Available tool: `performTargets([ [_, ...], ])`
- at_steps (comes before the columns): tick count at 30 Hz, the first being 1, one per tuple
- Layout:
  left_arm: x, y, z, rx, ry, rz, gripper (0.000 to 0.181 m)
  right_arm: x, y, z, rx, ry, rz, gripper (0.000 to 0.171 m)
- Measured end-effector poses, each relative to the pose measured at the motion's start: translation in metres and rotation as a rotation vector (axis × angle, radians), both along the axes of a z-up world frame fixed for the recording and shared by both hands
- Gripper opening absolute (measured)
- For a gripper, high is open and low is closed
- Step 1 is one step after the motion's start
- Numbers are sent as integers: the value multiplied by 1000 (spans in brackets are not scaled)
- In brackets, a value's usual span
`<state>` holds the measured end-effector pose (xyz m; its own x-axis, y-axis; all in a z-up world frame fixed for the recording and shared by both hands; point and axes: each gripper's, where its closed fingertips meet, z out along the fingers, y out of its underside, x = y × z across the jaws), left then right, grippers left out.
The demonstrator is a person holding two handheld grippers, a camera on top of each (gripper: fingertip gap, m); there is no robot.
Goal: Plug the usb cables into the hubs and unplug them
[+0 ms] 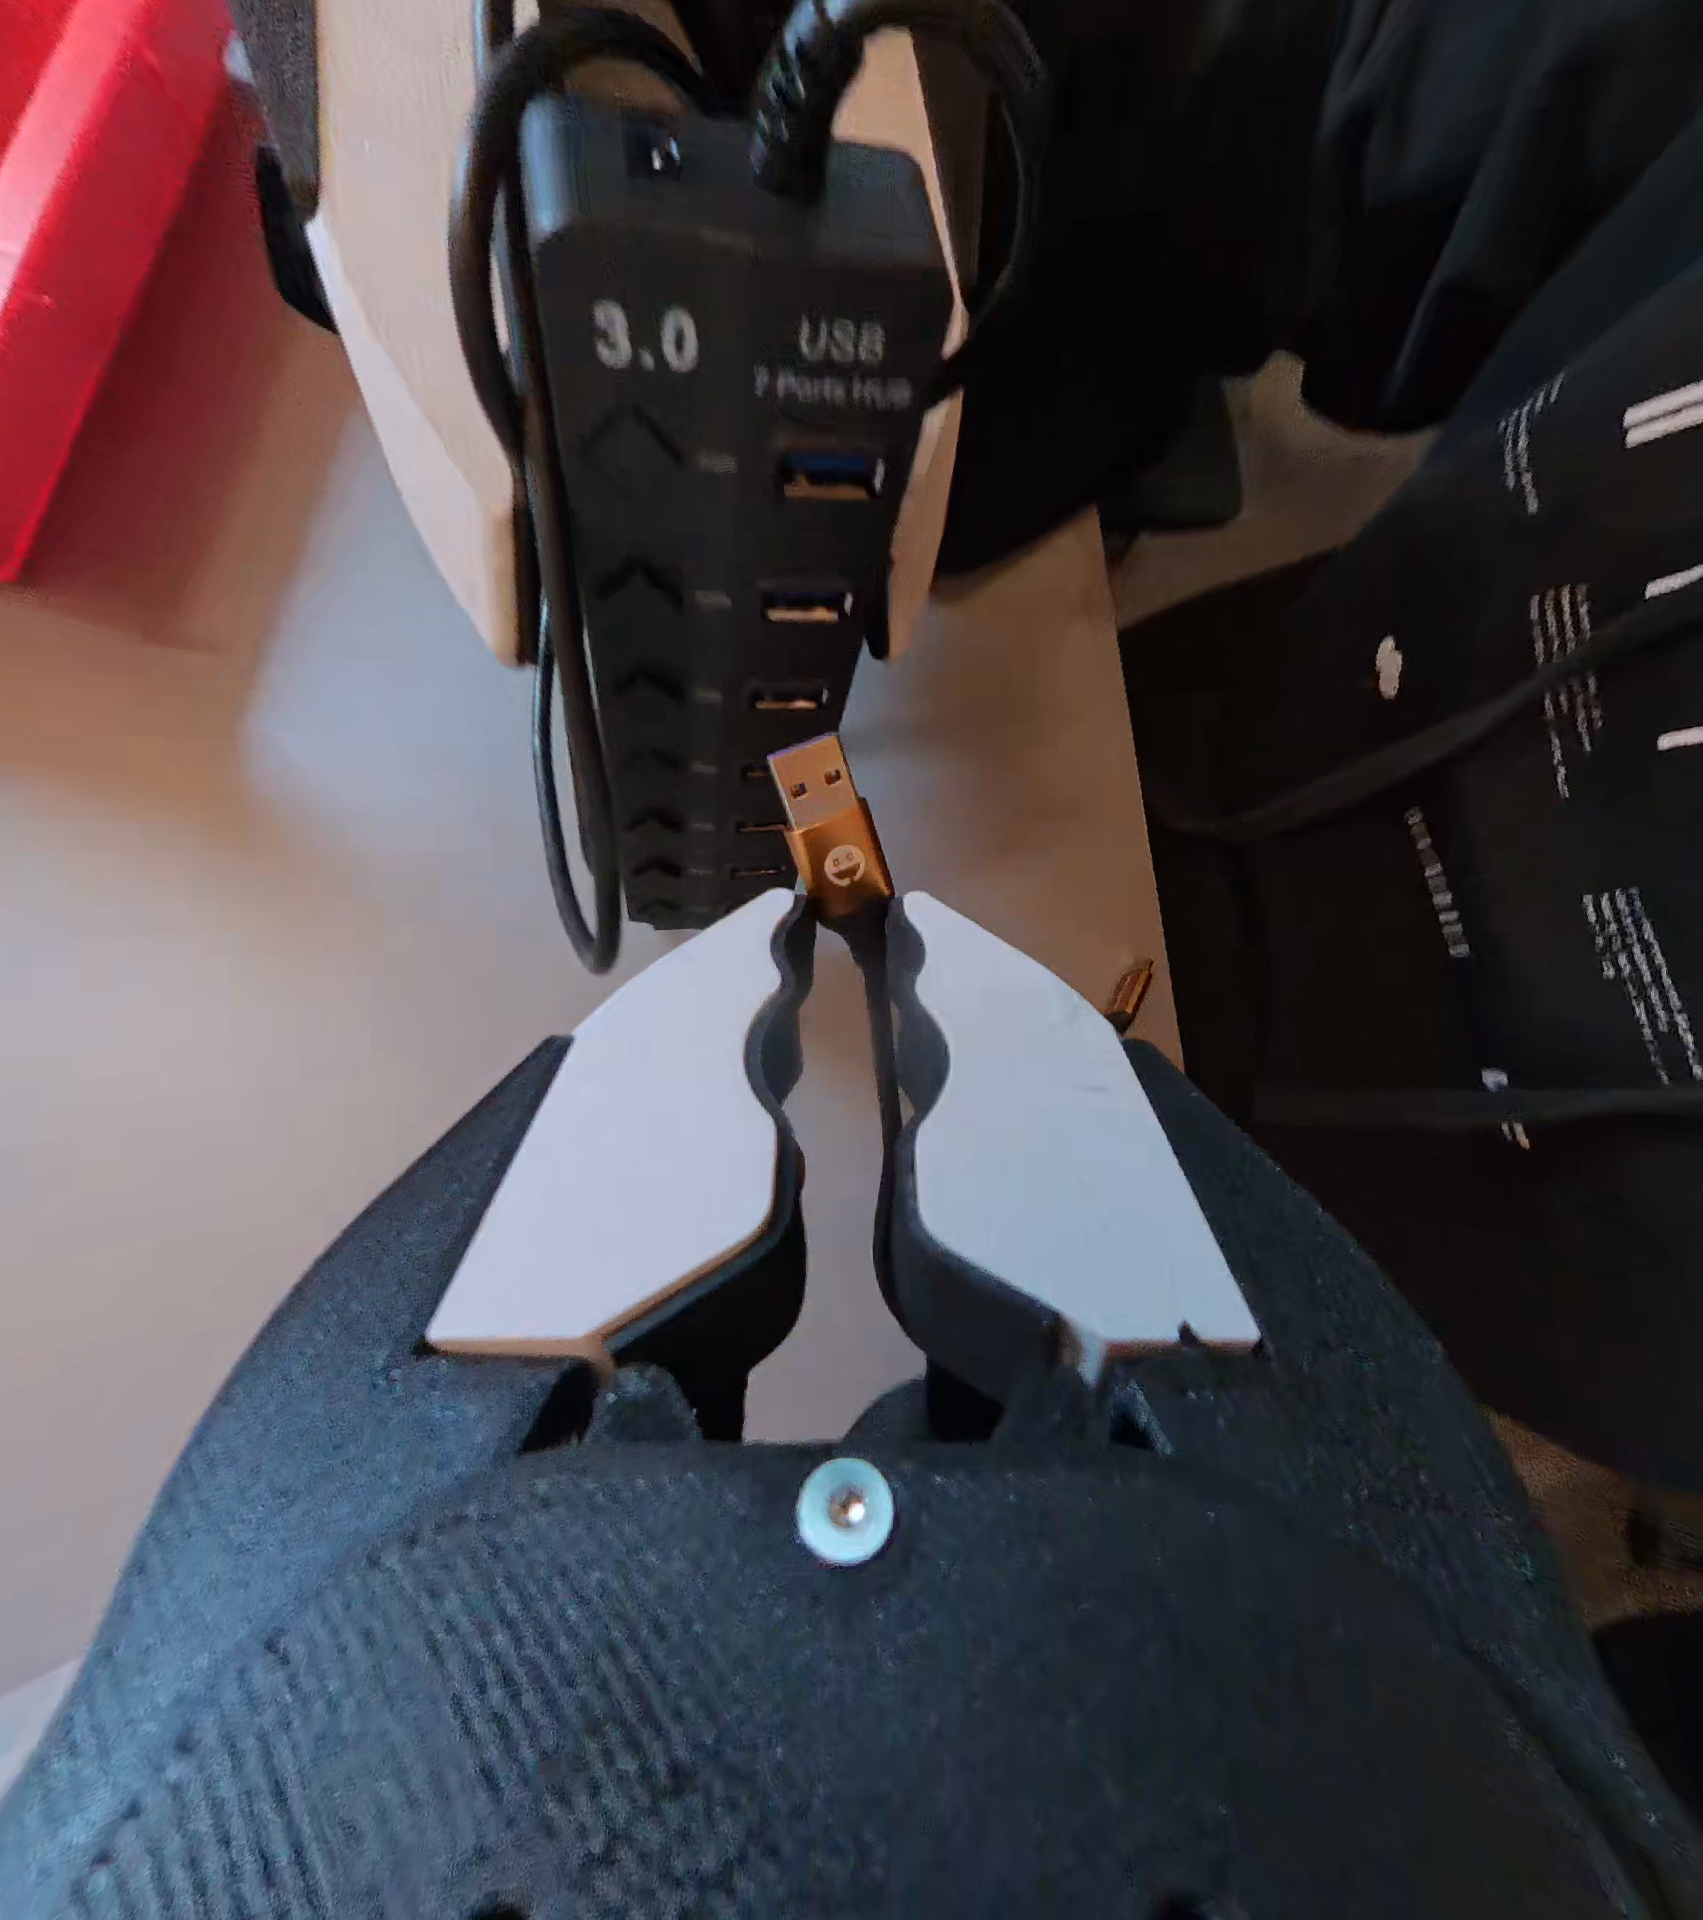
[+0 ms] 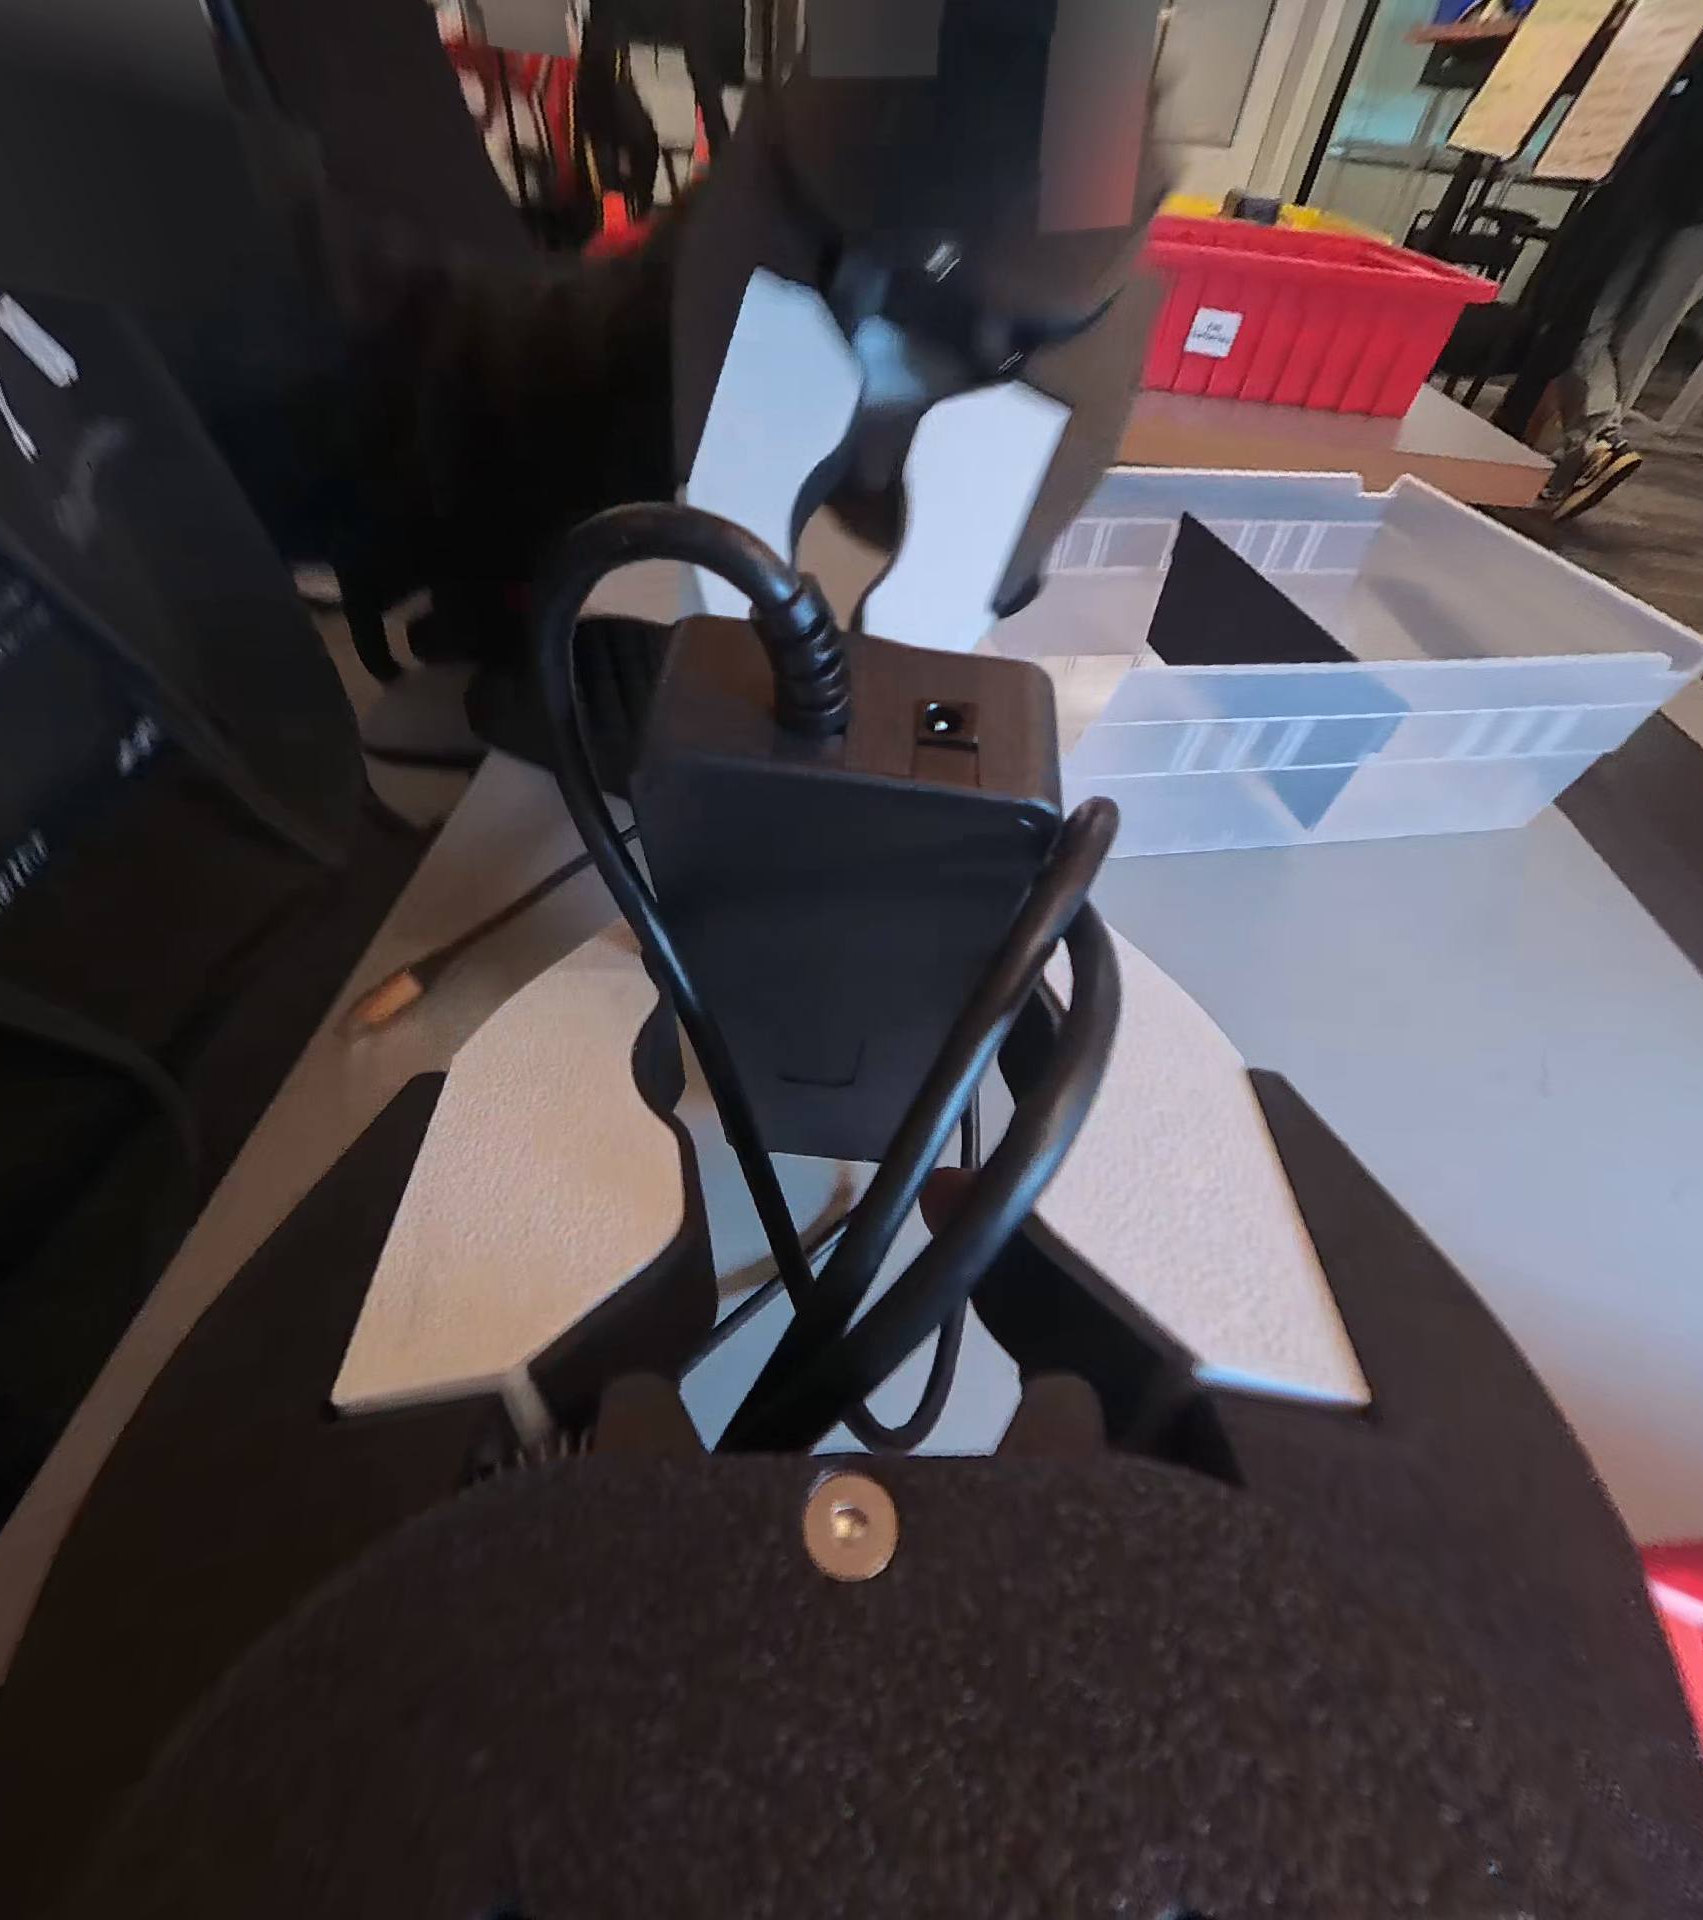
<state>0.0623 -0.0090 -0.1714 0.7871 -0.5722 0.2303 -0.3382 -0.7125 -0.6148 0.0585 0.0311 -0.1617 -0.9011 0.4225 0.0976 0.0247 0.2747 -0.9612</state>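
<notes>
A black multi-port USB hub [image 1: 722, 312] is held upright over the table, gripped between the white fingers [image 1: 411, 416] of my right gripper. In the right wrist view my right gripper [image 2: 868, 1039] is shut on the hub [image 2: 826, 914], and the hub's own black cable [image 2: 608, 790] loops around it. My left gripper [image 1: 842, 904] is shut on a black USB cable just behind its gold plug [image 1: 826, 821]. The plug tip sits close to the hub's lower ports and is not inserted. The left gripper also shows beyond the hub in the right wrist view [image 2: 878, 499].
A second gold plug [image 1: 1133, 987] lies at the table's edge [image 2: 390, 997]. A red box [image 1: 26, 260] is at the left. A clear plastic bin [image 2: 1346, 727] and a red crate [image 2: 1294, 322] stand behind. A person's black clothing [image 1: 1501, 623] is close by. About 5 cm separates my left fingertips from my right.
</notes>
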Motion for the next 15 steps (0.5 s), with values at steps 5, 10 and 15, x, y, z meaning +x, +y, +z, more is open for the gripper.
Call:
performTargets([
  [5,-2,1,-2,-152,125,-100,13,-1,-10,-3,87,52,-23,61],
  [10,-3,-1,-7,-260,208,-155,13,1,-15,-7,173,89,-36,61],
  [15,-3,-3,-14,-312,268,-181,13,2,-14,-7,182,96,-41,61],
])
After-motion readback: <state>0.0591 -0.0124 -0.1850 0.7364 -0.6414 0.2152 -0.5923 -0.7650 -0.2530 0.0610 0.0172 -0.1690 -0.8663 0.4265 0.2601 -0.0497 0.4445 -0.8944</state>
